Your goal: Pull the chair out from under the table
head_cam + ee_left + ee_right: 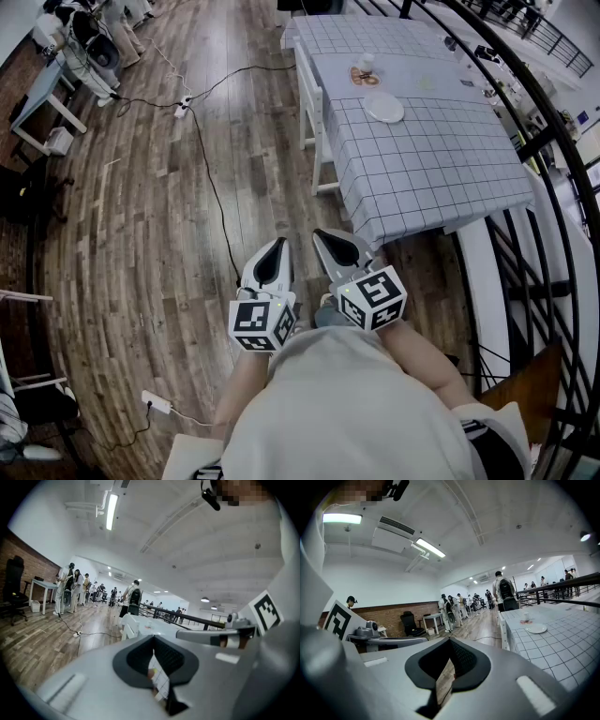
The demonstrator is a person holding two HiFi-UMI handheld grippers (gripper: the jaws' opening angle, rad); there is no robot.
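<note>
A white chair [309, 103] stands tucked against the left side of a table [441, 178] covered in a white checked cloth. It also shows in the left gripper view as the chair [127, 629] and in the right gripper view as the chair [503, 623] beside the table [562, 644]. My left gripper [280, 242] and right gripper [321, 234] hover side by side near the table's near corner, well short of the chair. Both are shut with nothing between the pads, as the left gripper [153, 640] and the right gripper [449, 643] show in their own views.
A white plate [383, 108] and a cup [366, 66] sit on the table. A black cable [211, 178] and a power strip [182, 108] lie on the wooden floor at left. A black railing [553, 141] runs along the right. Several people stand far off [450, 606].
</note>
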